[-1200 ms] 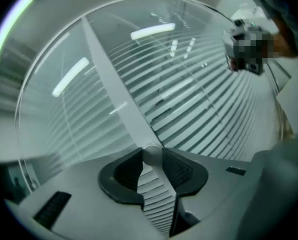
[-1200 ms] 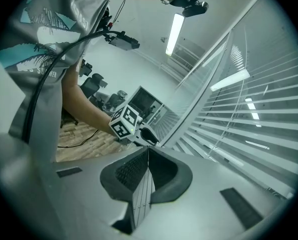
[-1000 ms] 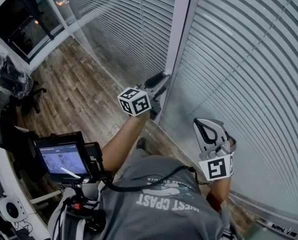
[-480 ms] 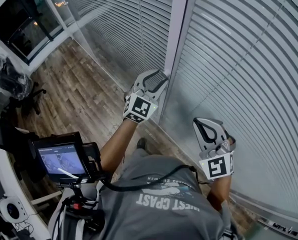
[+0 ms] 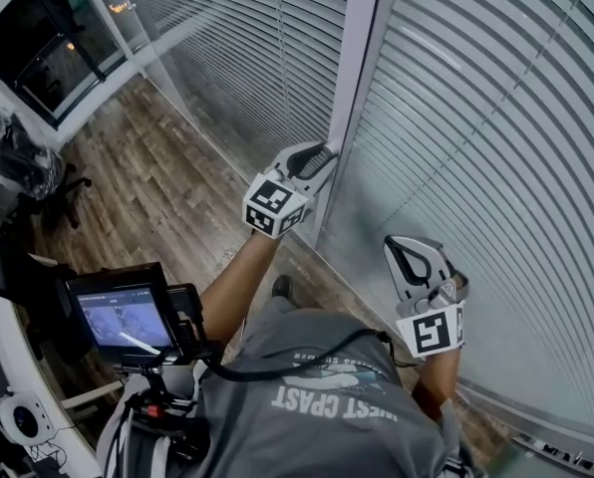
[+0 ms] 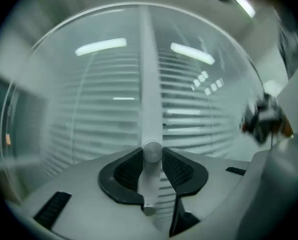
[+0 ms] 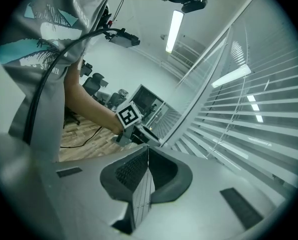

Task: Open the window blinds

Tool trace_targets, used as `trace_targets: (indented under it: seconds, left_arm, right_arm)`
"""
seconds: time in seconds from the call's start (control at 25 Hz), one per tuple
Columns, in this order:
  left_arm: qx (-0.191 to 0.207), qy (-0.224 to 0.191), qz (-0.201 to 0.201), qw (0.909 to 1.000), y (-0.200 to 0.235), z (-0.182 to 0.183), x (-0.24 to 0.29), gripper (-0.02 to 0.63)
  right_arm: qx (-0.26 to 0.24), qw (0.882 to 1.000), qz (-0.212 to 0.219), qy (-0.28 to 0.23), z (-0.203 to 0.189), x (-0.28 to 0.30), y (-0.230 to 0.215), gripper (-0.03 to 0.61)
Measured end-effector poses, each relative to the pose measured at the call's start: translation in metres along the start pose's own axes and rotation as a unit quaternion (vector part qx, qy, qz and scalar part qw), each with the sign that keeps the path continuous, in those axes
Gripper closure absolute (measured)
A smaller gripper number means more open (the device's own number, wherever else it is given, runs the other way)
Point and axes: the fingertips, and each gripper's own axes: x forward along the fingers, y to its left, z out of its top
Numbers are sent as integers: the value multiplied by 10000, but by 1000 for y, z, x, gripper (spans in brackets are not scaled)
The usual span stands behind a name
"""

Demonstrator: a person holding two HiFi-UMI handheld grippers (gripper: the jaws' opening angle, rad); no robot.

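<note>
**At the mullion (image 5: 355,58): tilt wand (image 6: 150,109) clamped**

Head view: left gripper (image 5: 315,159) meets the mullion between closed blinds (image 5: 506,118); right gripper (image 5: 407,257) hovers apart. Left gripper view: jaws, just closing, pinch the tilt wand. Right gripper view: jaws together, empty.

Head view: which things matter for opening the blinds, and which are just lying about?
For the job: blinds; white tilt wand, gripped by the left gripper, whose jaws have just closed further onto it; right gripper, shut and empty.
Lying about: black office chair; small screen at the person's waist.
</note>
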Motion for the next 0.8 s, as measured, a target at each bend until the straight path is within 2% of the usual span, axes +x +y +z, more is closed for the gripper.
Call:
trace_targets:
  seconds: [0.04, 0.08, 0.12, 0.16, 0.2, 0.24, 0.28, 0.32, 0.36, 0.4, 0.44, 0.48, 0.52, 0.56, 0.6, 0.64, 0.72, 0.76, 0.8]
  left_arm:
    - [-1239, -358, -187, 9915, 2, 2, -1, 488]
    - [-2332, -685, -321, 9695, 3, 3, -2, 488]
    - [-3255, -970, -421, 9396, 5, 4, -3, 488]
    - [-3988, -1203, -510, 9077, 6, 4, -5, 486]
    - [-4467, -1359, -583, 8824, 7, 5, -5, 486]
    - [-4675, -1433, -631, 8700, 7, 6, -5, 486]
    - [-4695, -1446, -671, 8684, 7, 6, -5, 485]
    - [-4605, -1418, -717, 8733, 6, 6, -5, 485]
    - [-4376, -1335, -745, 8861, 5, 6, -5, 483]
    - [-3902, -1175, -711, 9104, 4, 6, -7, 483]
    - [-3088, -928, -582, 9448, 2, 6, -9, 483]
    - [-1931, -602, -362, 9787, 0, 7, -11, 482]
    - [-579, -230, -96, 9980, -1, 6, -13, 481]
    - [720, 131, 150, 9972, -3, 5, -13, 472]
    - [1766, 430, 332, 9828, -4, 4, -12, 471]
    - [2507, 646, 448, 9649, -5, 3, -10, 471]
    - [3356, 903, 579, 9359, -7, -1, -6, 472]
    - [3590, 969, 629, 9262, -7, -2, -4, 479]
    - [3694, 986, 666, 9216, -7, -3, -3, 483]
  right_arm:
    - [5, 10000, 5, 1, 0, 0, 0, 575]
    - [11, 10000, 7, -4, 0, 0, 0, 575]
    - [19, 10000, 7, -9, 0, 0, 0, 575]
    - [31, 10000, 3, -9, 0, 0, 0, 575]
    - [41, 10000, 3, -4, -1, 0, 0, 575]
    - [45, 10000, 12, 4, -2, 0, 0, 575]
    - [45, 10000, 25, 10, -2, 1, 1, 575]
    - [44, 10000, 35, 7, -3, 2, 1, 575]
    - [46, 10000, 39, 0, -3, 2, 1, 575]
    - [54, 10000, 34, -5, -2, 3, 1, 575]
    - [64, 10000, 27, -6, -1, 4, 1, 575]
    - [68, 10000, 25, -5, -1, 4, 1, 575]
    - [69, 10000, 27, -6, -1, 4, 1, 575]
    - [73, 10000, 25, -5, -1, 4, 1, 575]
    - [78, 10000, 26, -4, -2, 4, 1, 575]
    - [79, 10000, 27, -3, -4, 5, 2, 575]
    - [79, 10000, 26, -1, -4, 8, 5, 575]
    - [80, 10000, 31, -2, -4, 9, 6, 575]
    - [82, 10000, 38, -13, -3, 9, 6, 575]
